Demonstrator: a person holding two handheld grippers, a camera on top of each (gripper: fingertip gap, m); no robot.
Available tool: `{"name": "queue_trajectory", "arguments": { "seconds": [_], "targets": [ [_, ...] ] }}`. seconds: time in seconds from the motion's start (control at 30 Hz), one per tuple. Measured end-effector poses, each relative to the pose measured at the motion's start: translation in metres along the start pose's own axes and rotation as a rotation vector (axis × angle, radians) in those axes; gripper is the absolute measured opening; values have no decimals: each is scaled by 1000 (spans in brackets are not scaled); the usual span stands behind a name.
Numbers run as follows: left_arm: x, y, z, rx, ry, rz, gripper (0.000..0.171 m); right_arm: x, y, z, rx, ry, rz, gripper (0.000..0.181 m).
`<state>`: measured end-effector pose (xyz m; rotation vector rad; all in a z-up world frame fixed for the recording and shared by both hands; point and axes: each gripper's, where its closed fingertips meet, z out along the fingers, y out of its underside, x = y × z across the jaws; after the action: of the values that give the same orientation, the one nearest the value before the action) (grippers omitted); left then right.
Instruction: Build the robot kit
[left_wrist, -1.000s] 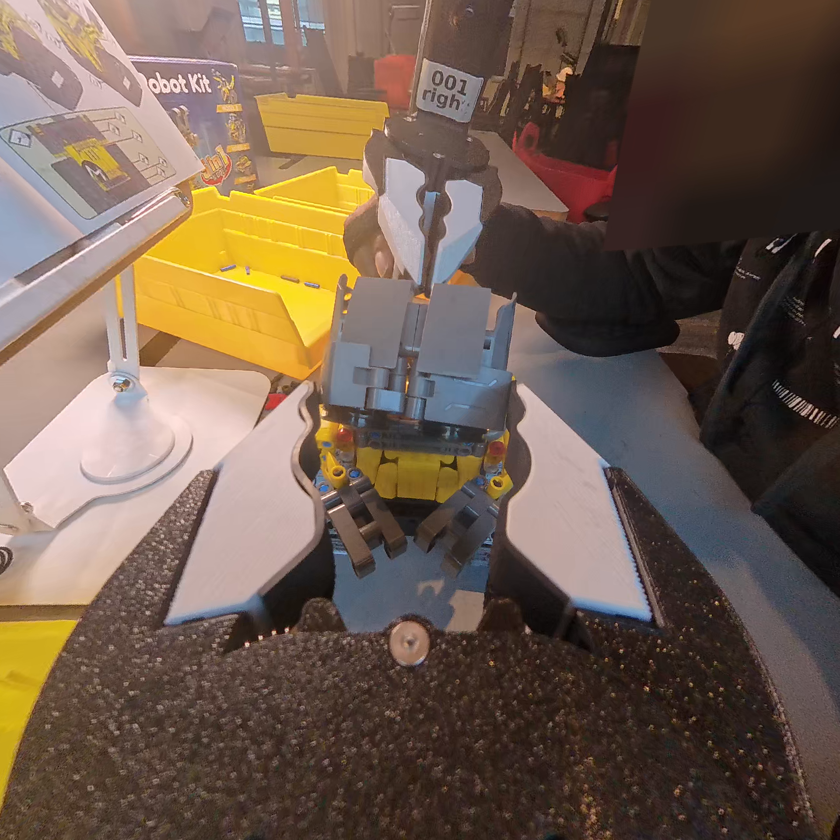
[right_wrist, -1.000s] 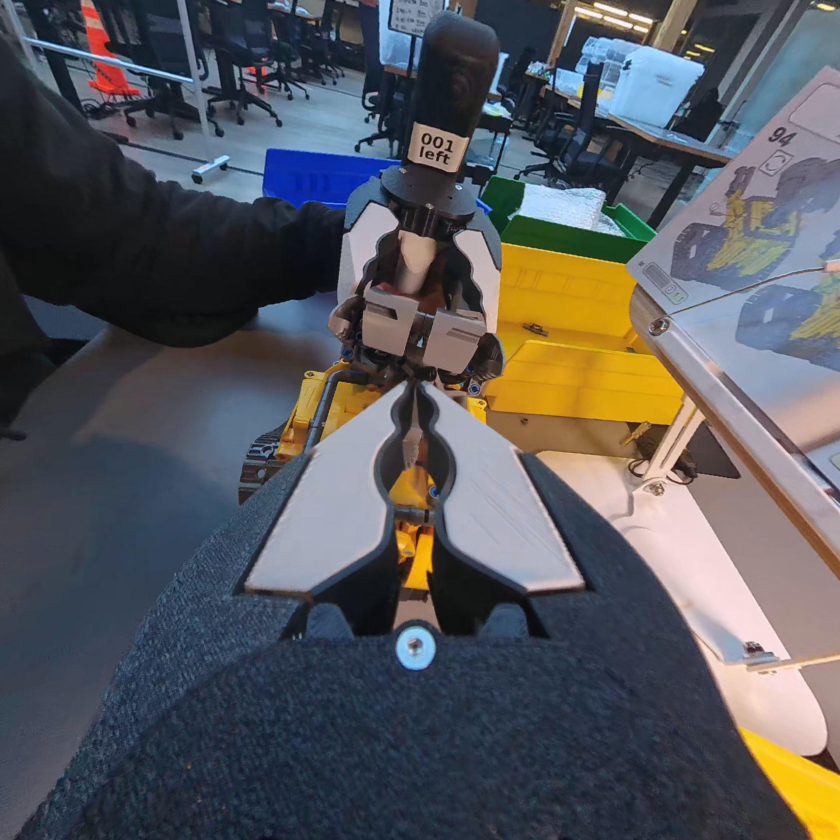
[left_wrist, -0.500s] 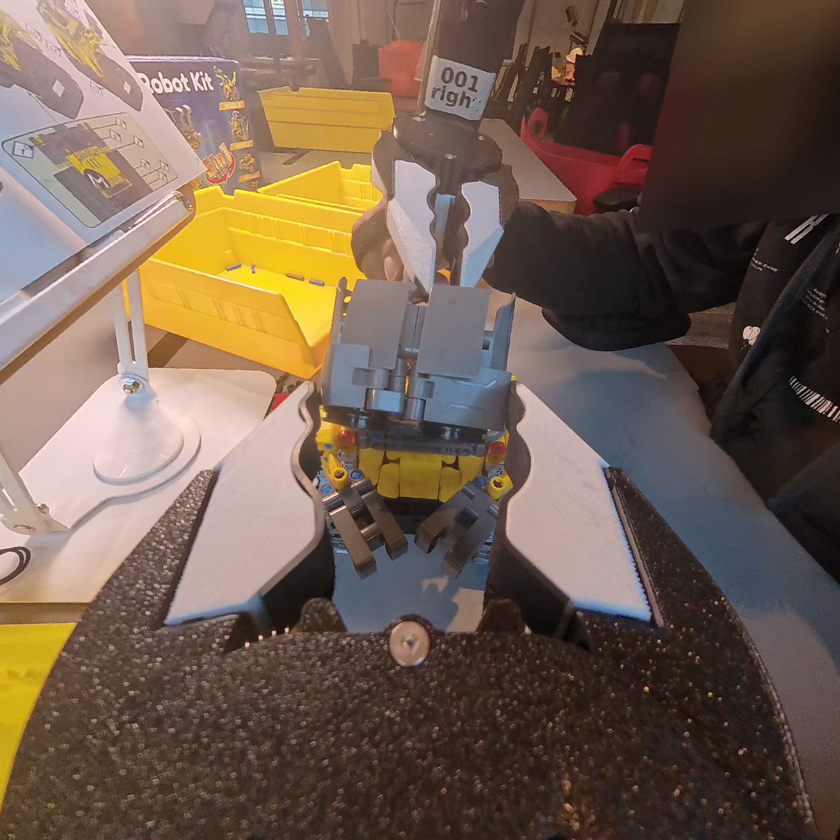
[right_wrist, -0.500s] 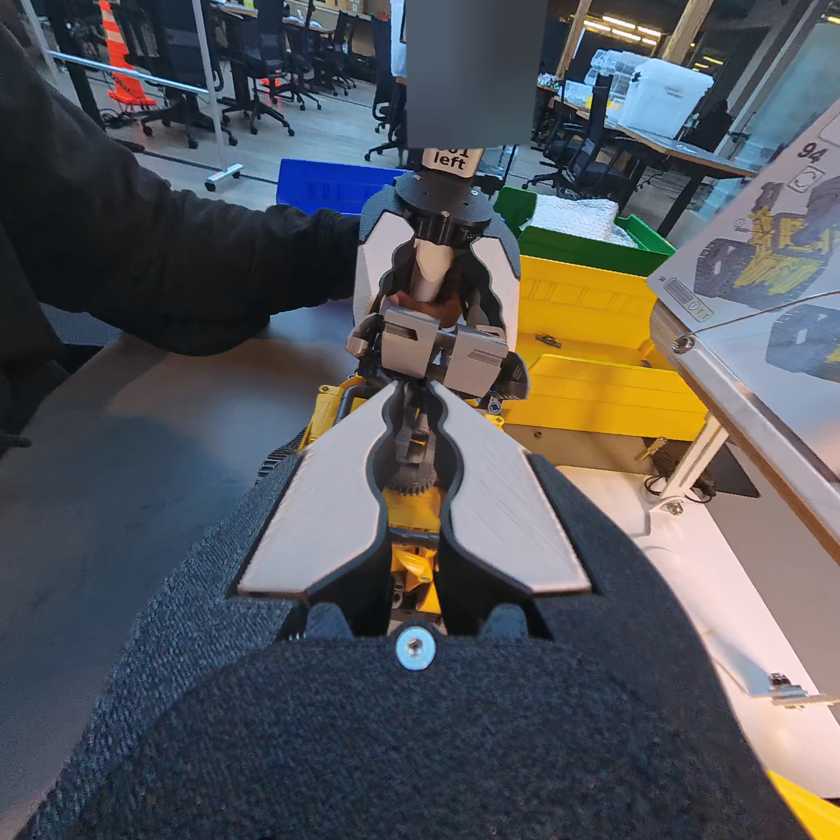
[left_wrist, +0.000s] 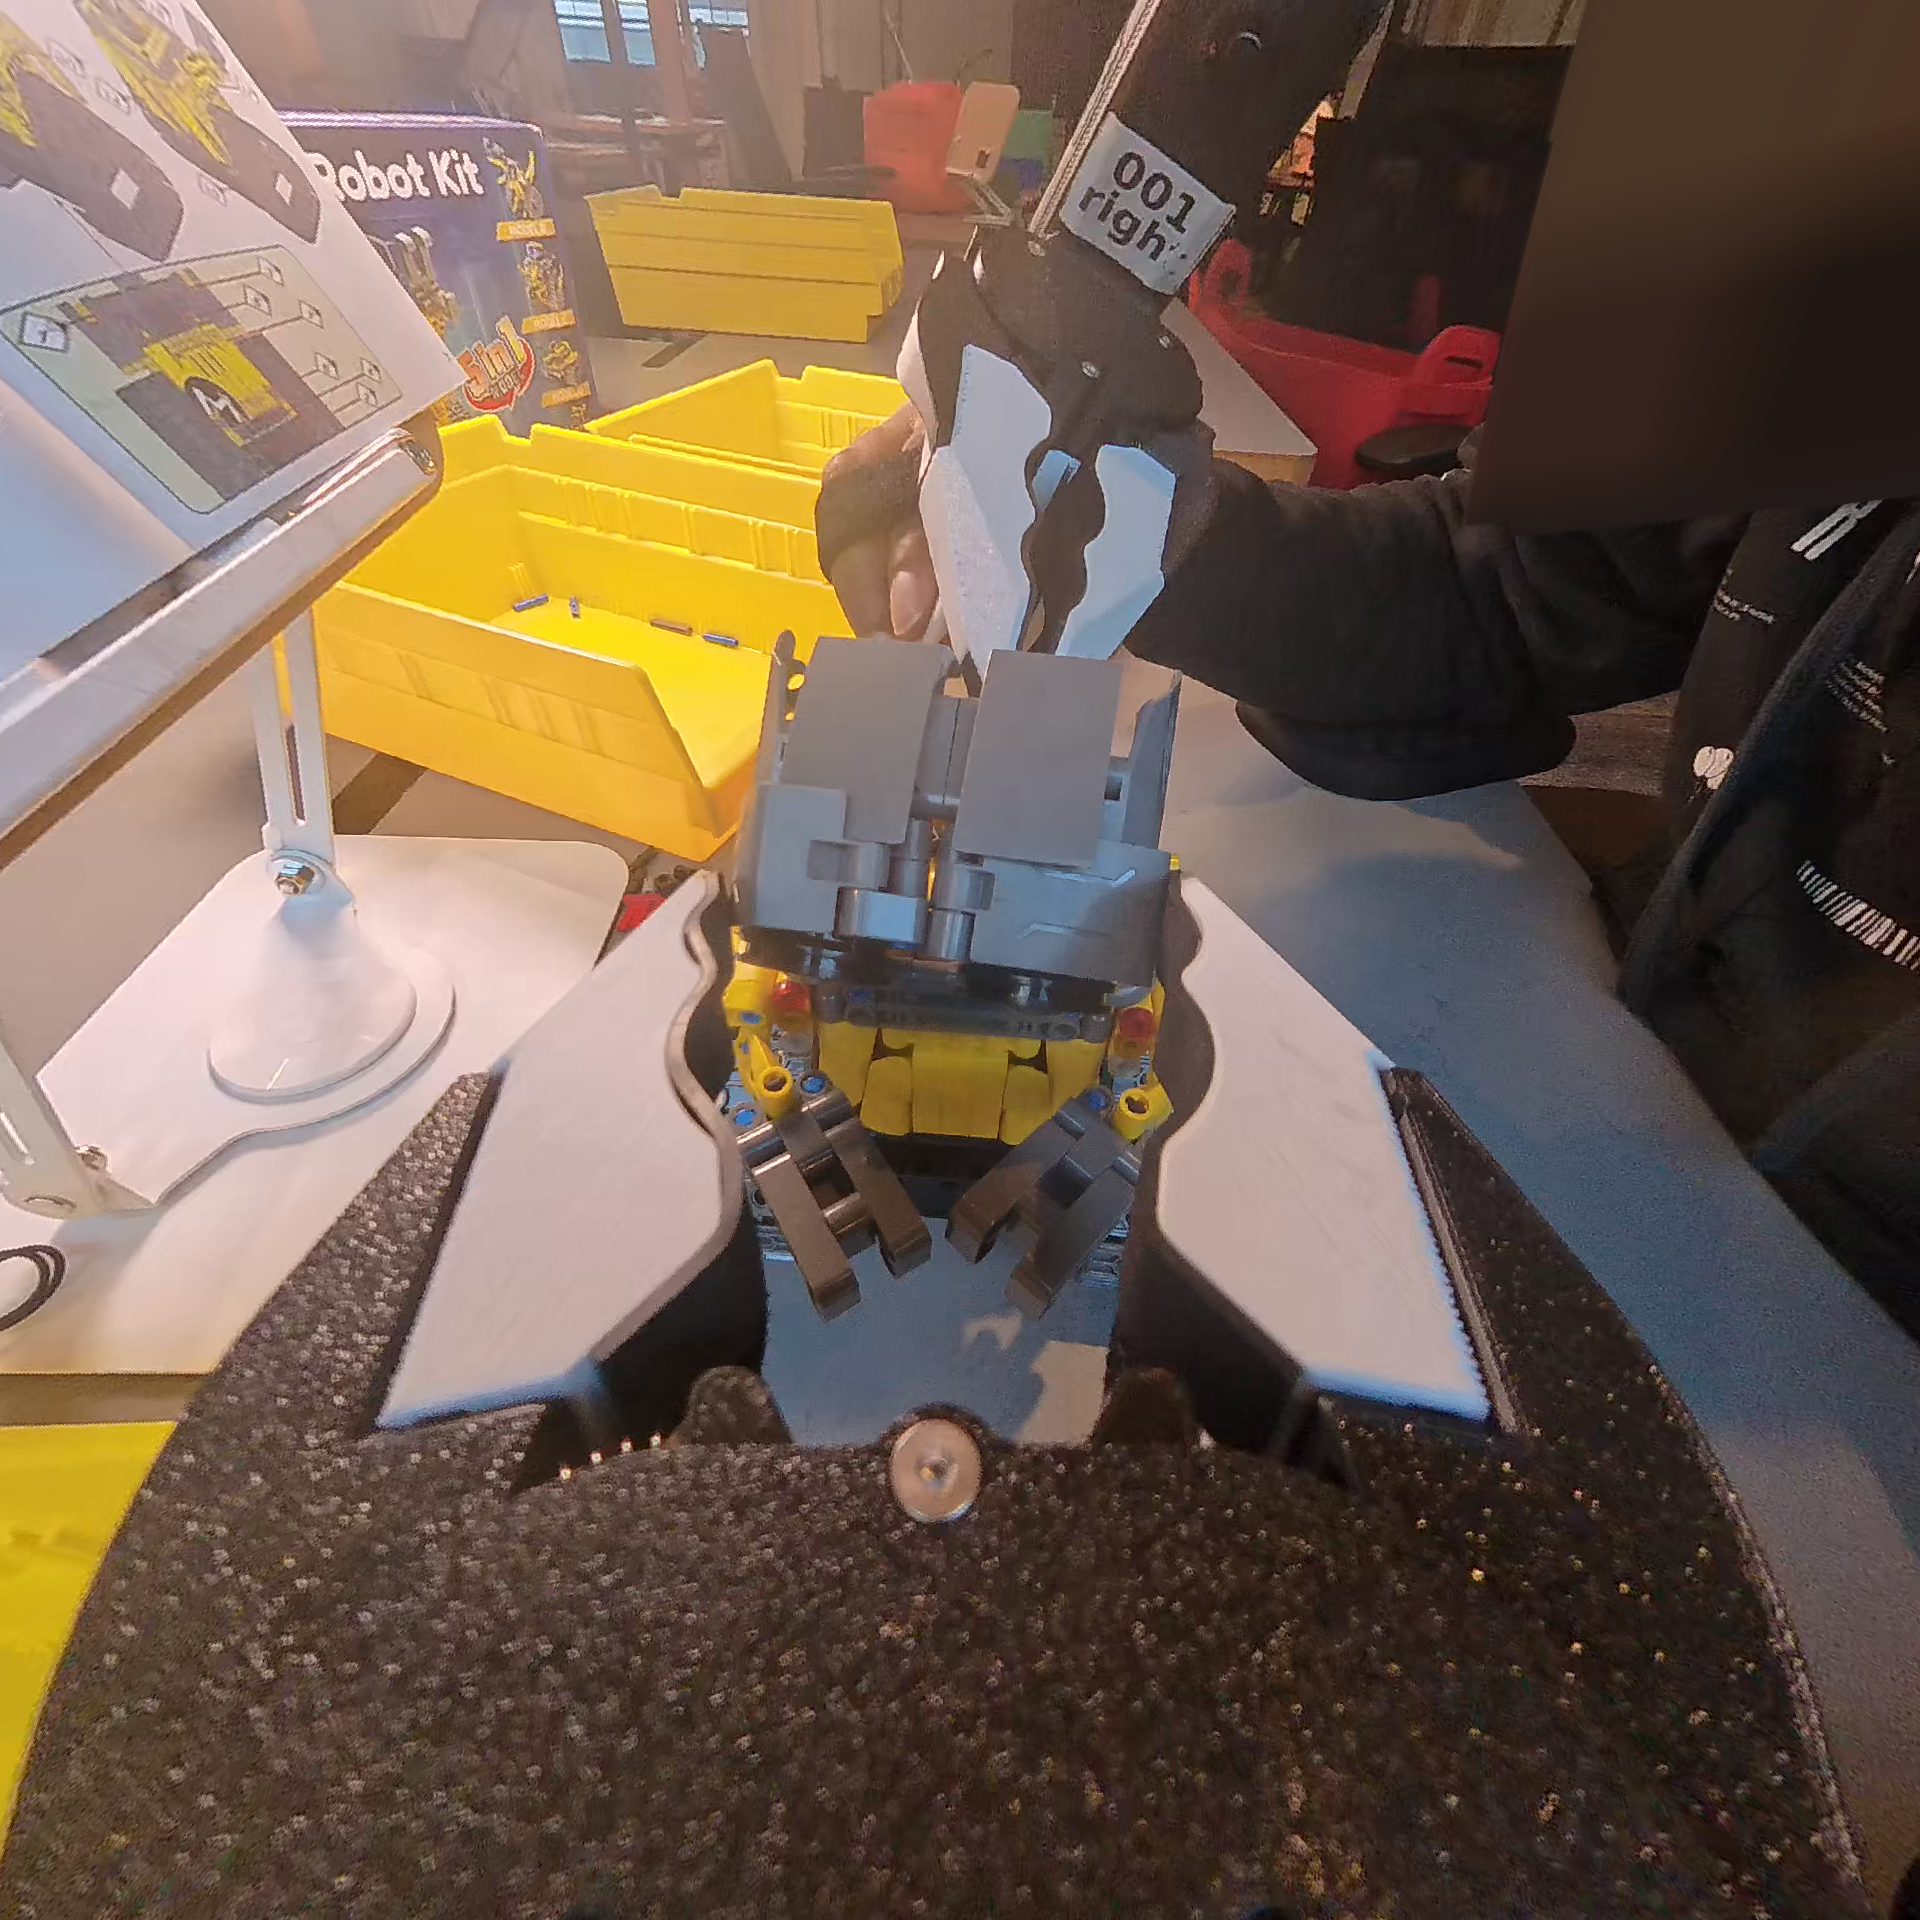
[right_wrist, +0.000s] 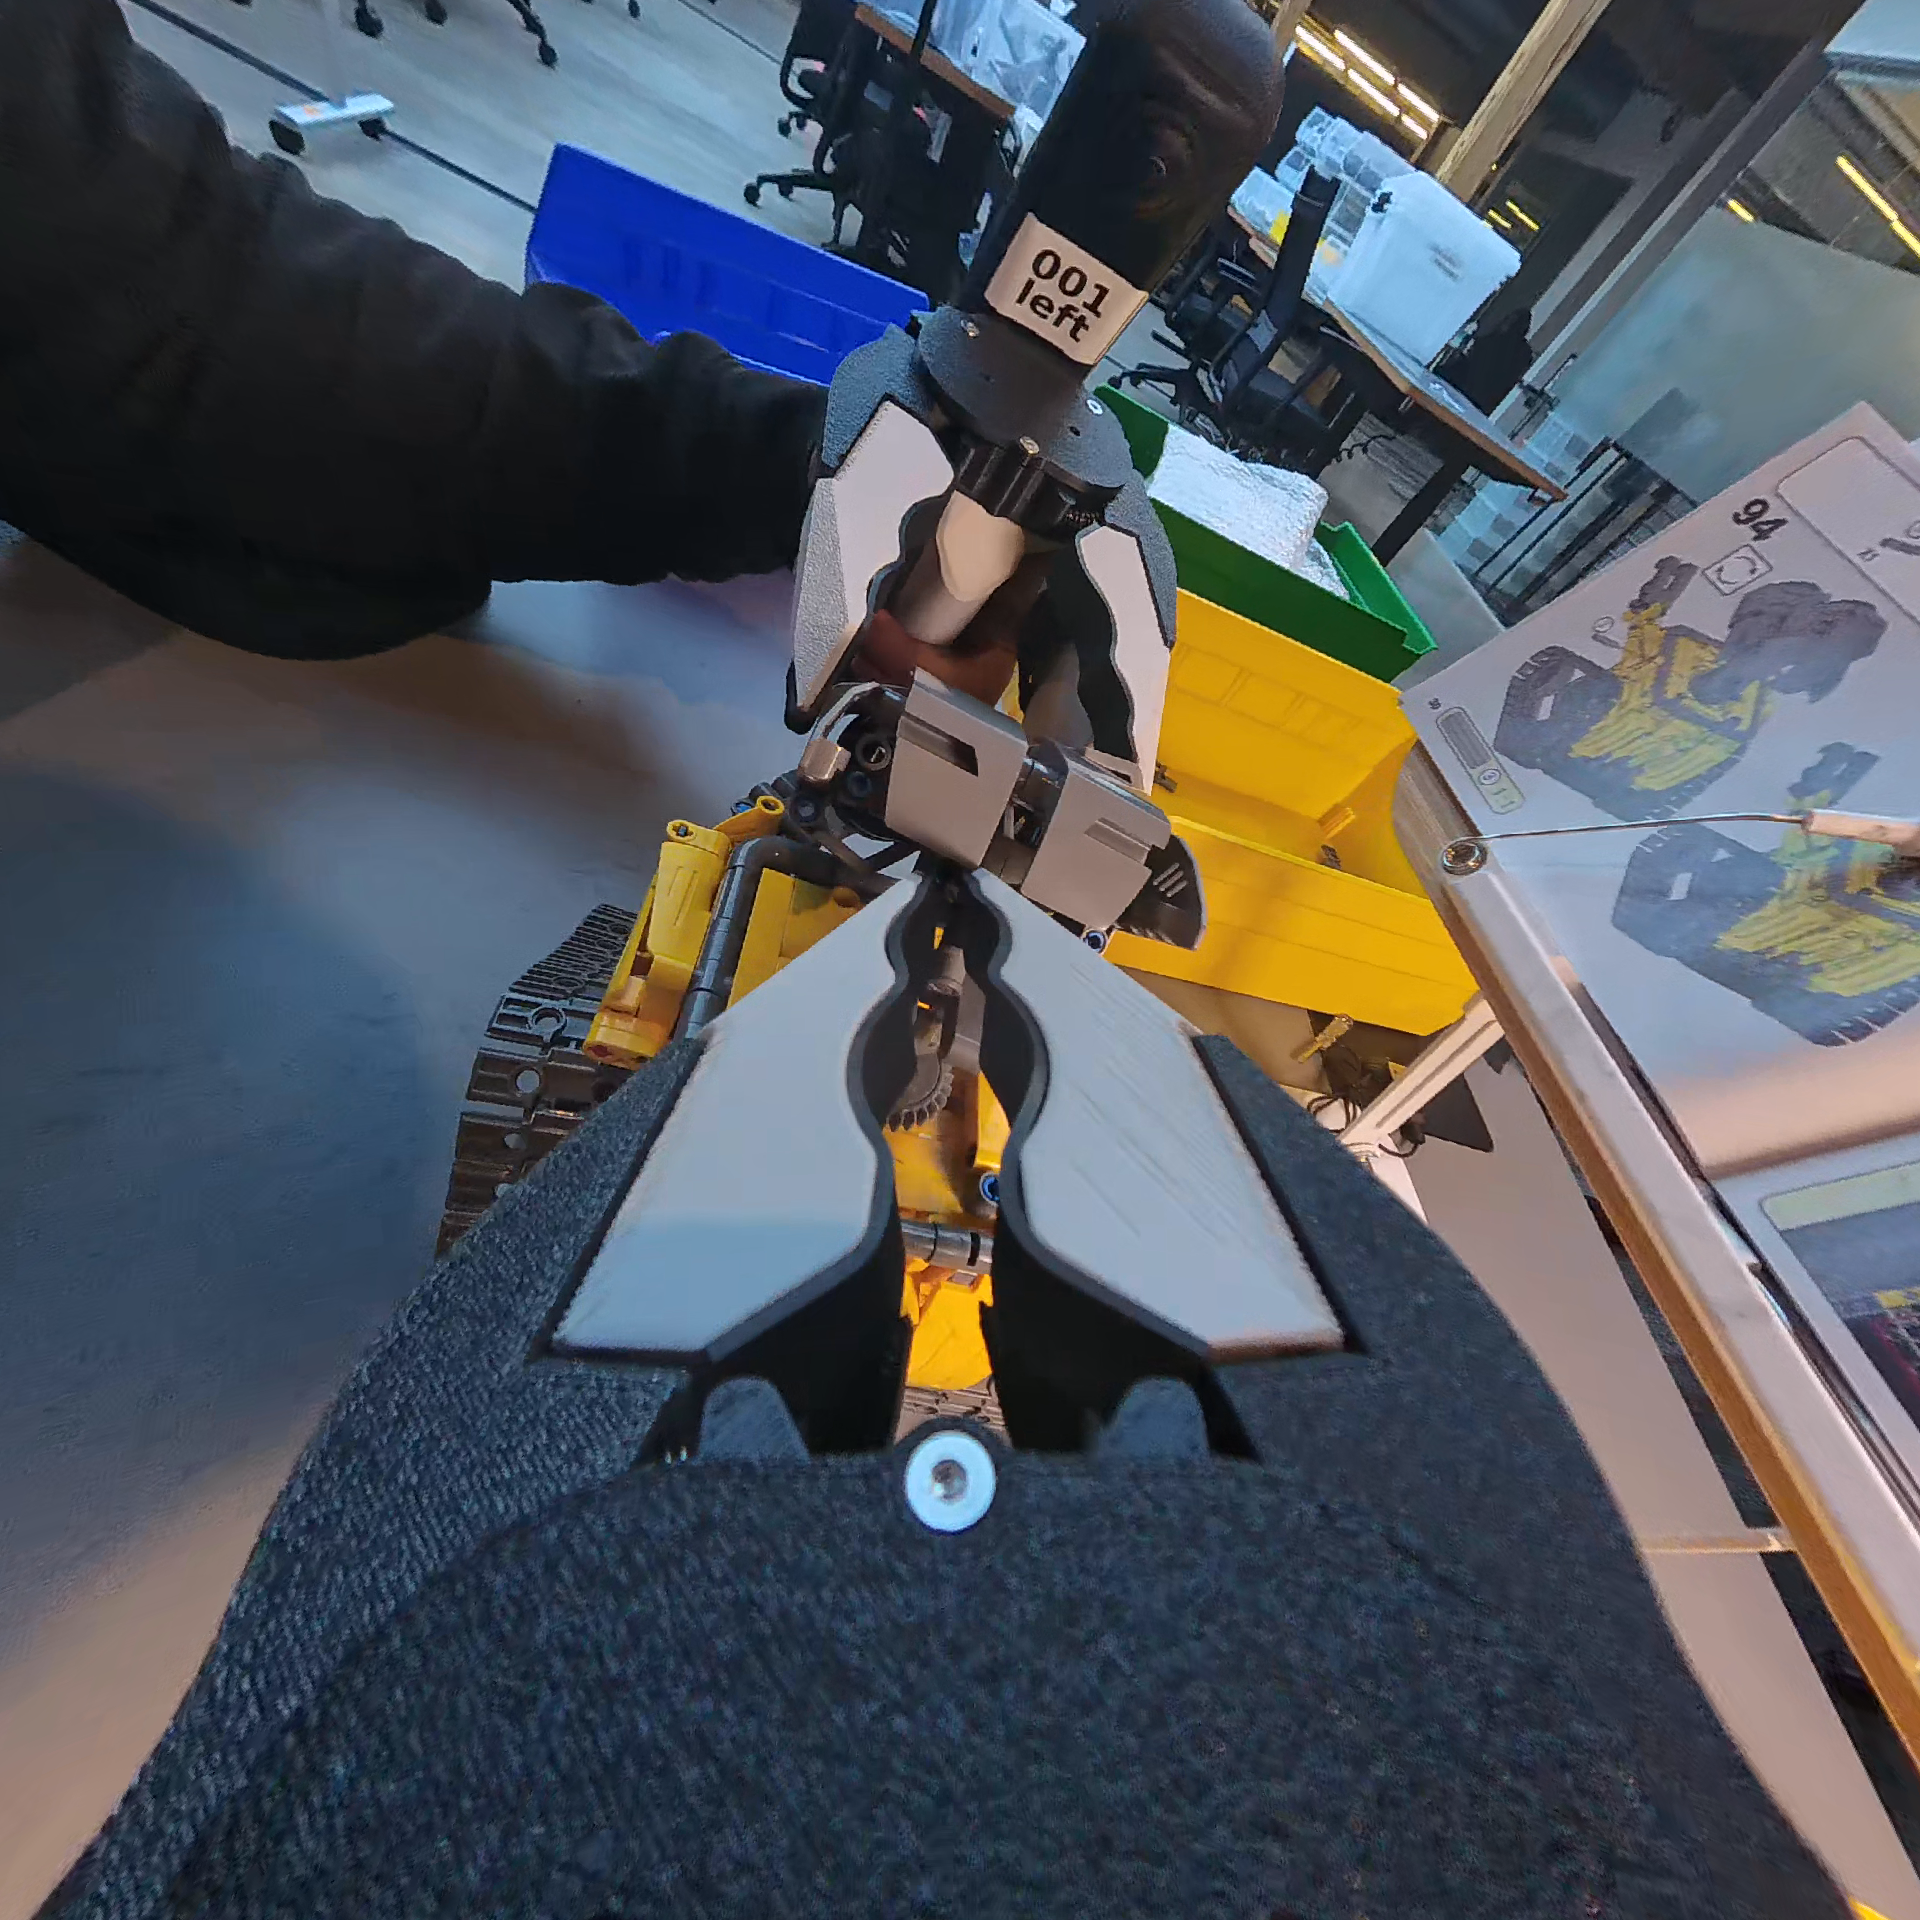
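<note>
Both grippers at brick model (left_wrist: 951, 935); tracks (right_wrist: 530, 1049) only in right view.

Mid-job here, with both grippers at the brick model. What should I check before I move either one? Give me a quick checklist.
1. Left gripper fingers press both sides of the brick model: ok.
2. Model sits flat on the table: cannot tell, its underside is hidden.
3. Right gripper tips are at the top edge of the grey panels, nearly closed; whether they pinch a part: cannot tell.
4. Right gripper is apart from the instruction booklet on its stand: ok.
5. Yellow bin behind the model is apart from both grippers: ok.
</note>
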<state>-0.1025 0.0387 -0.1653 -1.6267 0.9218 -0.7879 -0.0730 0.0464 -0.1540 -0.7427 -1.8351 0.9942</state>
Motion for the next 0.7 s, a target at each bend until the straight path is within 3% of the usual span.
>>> {"name": "queue_trajectory", "arguments": {
  "seconds": [0.23, 0.3, 0.47, 0.7],
  "targets": [
    [0, 1, 0, -4, 1, -7, 81, 0, 2, -1, 16, -28, 74, 6],
    [0, 1, 0, -5, 1, -7, 81, -2, 6, -5, -4, -67, 104, 18],
    [0, 1, 0, -9, 1, -7, 81, -2, 17, -18, -47, -123, 172, 23],
    [0, 1, -1, -10, -1, -3, 81, -4, 24, -13, -79, -140, 225, 28]
  ]
}}
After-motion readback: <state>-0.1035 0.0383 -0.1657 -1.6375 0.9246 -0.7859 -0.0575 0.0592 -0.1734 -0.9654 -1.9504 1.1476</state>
